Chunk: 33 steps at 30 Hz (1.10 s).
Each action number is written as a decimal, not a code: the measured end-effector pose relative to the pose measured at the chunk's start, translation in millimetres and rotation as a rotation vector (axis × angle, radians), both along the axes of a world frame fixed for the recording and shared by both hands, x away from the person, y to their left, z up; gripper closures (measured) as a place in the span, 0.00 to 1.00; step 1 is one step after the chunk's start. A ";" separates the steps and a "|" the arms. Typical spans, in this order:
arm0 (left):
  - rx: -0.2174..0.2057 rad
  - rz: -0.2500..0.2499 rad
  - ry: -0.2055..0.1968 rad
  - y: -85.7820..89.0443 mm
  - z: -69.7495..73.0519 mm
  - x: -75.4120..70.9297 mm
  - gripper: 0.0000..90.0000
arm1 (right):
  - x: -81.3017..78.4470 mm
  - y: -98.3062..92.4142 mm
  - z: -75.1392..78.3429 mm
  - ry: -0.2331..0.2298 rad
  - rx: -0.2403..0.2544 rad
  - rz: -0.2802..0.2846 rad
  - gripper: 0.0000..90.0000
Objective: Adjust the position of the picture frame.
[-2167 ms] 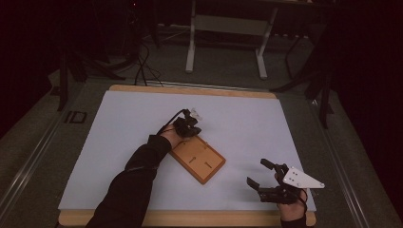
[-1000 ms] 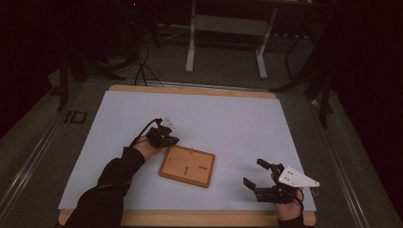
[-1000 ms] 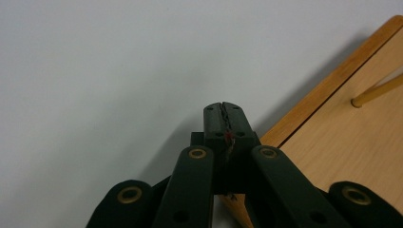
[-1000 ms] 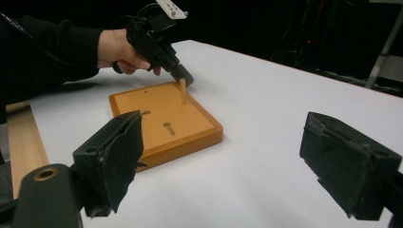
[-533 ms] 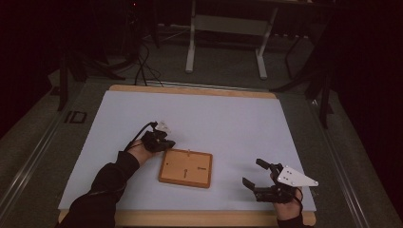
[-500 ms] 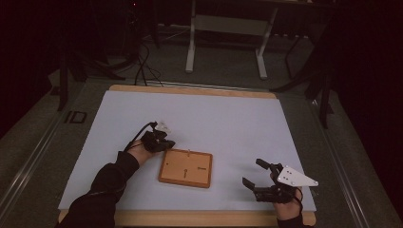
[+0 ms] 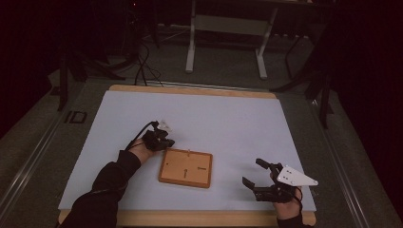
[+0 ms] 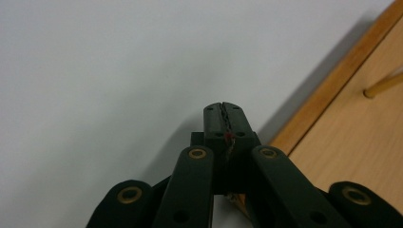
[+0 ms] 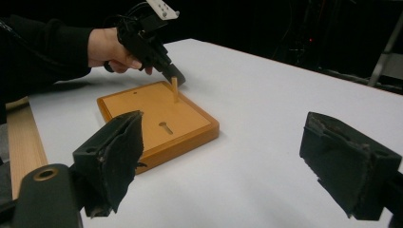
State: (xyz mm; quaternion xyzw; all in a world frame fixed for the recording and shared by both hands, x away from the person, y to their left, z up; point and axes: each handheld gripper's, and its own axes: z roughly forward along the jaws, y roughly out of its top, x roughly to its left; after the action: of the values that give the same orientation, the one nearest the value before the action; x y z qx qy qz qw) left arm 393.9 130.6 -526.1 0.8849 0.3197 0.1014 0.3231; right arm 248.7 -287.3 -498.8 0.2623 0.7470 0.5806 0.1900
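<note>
A wooden board (image 7: 186, 167) lay flat on a white table (image 7: 228, 118), nearer the table's front edge than its back edge, roughly mid-width. An upright wooden peg (image 9: 174, 89) stood at the board's far edge; a short dark slot marked the board's middle.

The left gripper (image 7: 161, 138) sat w/ its tips just off the board's far left corner, beside the peg. Its jaws were fully shut w/ nothing big between them; in the left gripper view (image 8: 223, 114) a thin dark-and-red sliver showed in the seam, too small to identify. Tips hovered over bare table beside the board's raised rim (image 8: 328, 90).

The right gripper (image 7: 259, 173) rested near the table's front right corner, well apart from the board, jaws wide open & empty.

Risks, as a judgement: the shut left tips were v. close to the peg, so a sideways nudge could knock it over or pop it out. Pressing on the board's corner could spin or slide the board across the smooth top, since nothing pinned it & the right gripper was too far off to steady it. A push toward the front edge could send the board off the table.
</note>
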 end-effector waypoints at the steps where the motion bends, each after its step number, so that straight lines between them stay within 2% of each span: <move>1: 0.003 -0.004 0.004 1.0 -1.1 -0.9 1.00 | 0.6 0.3 0.1 0.001 -0.001 0.001 0.16; 6: 0.003 -0.005 0.008 4.4 -1.3 -2.0 1.00 | 0.4 1.3 -0.1 0.001 -0.003 0.003 0.16; 17: 0.011 -0.009 0.011 11.9 -0.7 -17.7 1.00 | 0.1 3.1 0.2 0.000 -0.006 0.008 0.16; 25: 0.012 -0.021 0.016 12.5 -1.5 -17.9 1.00 | 0.6 3.5 0.0 -0.001 -0.007 0.010 0.16; 27: 0.003 -0.018 0.007 13.5 -0.7 -17.5 1.00 | 0.6 3.1 0.0 0.002 -0.006 0.009 0.16; 30: -0.038 -0.004 -0.009 17.5 5.5 -17.5 1.00 | 0.5 3.0 -0.1 0.002 -0.006 0.010 0.16; 33: -0.068 0.005 -0.020 20.4 13.1 -19.6 0.90 | 0.9 3.3 -0.6 0.006 -0.008 0.014 0.16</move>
State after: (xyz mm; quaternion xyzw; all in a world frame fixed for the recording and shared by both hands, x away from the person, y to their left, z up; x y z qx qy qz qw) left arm 374.3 151.0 -513.0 0.8716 0.3219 0.0998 0.3561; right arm 249.5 -284.0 -499.4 0.2582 0.7518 0.5779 0.1848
